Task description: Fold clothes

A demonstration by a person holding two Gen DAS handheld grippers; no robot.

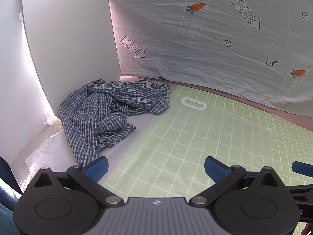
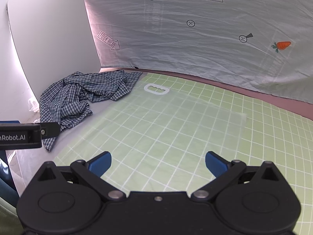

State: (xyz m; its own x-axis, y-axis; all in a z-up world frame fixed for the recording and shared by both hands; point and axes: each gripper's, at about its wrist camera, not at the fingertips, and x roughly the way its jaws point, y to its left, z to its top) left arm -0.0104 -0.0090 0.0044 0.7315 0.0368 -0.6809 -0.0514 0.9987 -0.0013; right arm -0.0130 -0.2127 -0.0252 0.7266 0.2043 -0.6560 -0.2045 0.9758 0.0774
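Note:
A crumpled dark blue and white checked shirt (image 1: 101, 113) lies in a heap at the far left of the surface, by the white wall; it also shows in the right wrist view (image 2: 78, 98). My left gripper (image 1: 155, 168) is open and empty, low over the near edge, with the shirt just beyond its left finger. My right gripper (image 2: 158, 162) is open and empty over the green grid mat (image 2: 254, 137), to the right of the shirt. The left gripper's body (image 2: 25, 135) shows at the left edge of the right wrist view.
A translucent plastic sheet with a white handle cutout (image 1: 193, 103) lies flat on the green grid mat (image 1: 244, 137). A white cloth printed with carrots and arrows (image 1: 215, 39) hangs behind. A white wall (image 1: 64, 49) closes the left side.

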